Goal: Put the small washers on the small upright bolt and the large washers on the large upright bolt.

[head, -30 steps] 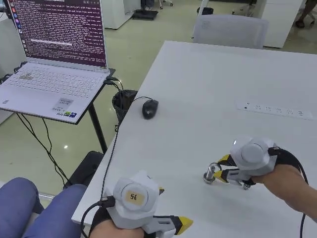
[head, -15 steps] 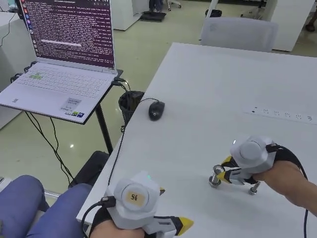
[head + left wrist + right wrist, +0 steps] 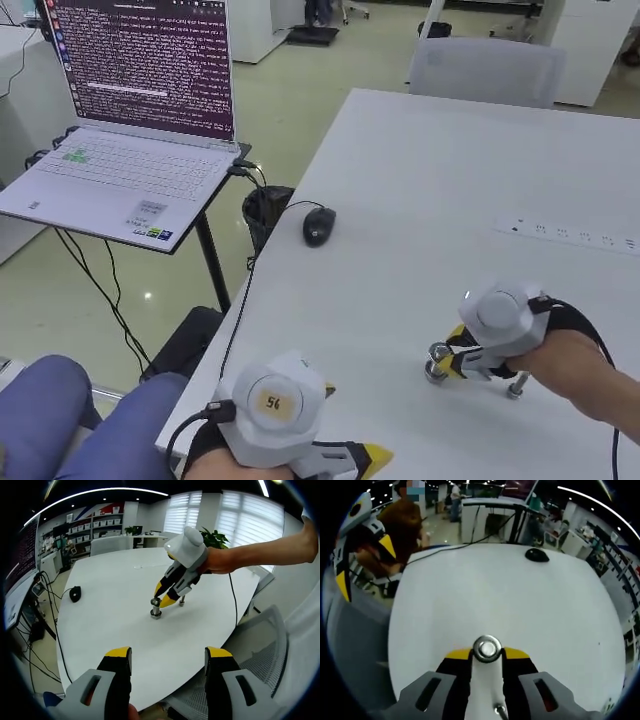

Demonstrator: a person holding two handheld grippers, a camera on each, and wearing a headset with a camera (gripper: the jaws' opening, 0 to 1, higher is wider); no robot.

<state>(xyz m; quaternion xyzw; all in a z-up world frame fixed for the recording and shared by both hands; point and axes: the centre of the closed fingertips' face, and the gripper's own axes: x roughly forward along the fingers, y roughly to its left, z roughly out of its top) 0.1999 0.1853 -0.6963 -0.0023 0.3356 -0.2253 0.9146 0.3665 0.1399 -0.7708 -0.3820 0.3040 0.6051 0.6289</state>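
Note:
Near the table's front right, my right gripper [image 3: 452, 362] is shut on a large washer [image 3: 487, 648], a round metal ring between its yellow tips. It holds the ring at the top of the large upright bolt [image 3: 437, 363], which stands on the white table [image 3: 400, 200]. The small upright bolt [image 3: 515, 387] stands just right of that, under the hand. In the left gripper view the right gripper [image 3: 166, 594] leans down onto the large bolt [image 3: 156, 608], with the small bolt [image 3: 181, 600] behind it. My left gripper [image 3: 168, 655] hangs open and holds nothing at the table's front edge, also seen low in the head view [image 3: 372, 458].
A black mouse [image 3: 318, 225] with its cable lies near the table's left edge. A white power strip [image 3: 570, 238] lies at the right. An open laptop [image 3: 130, 160] sits on a stand left of the table. A grey chair [image 3: 485, 70] stands at the far end.
The right gripper has come down a little with the washer, from just above the large bolt to its top. The left gripper has stayed put. The head camera has shifted.

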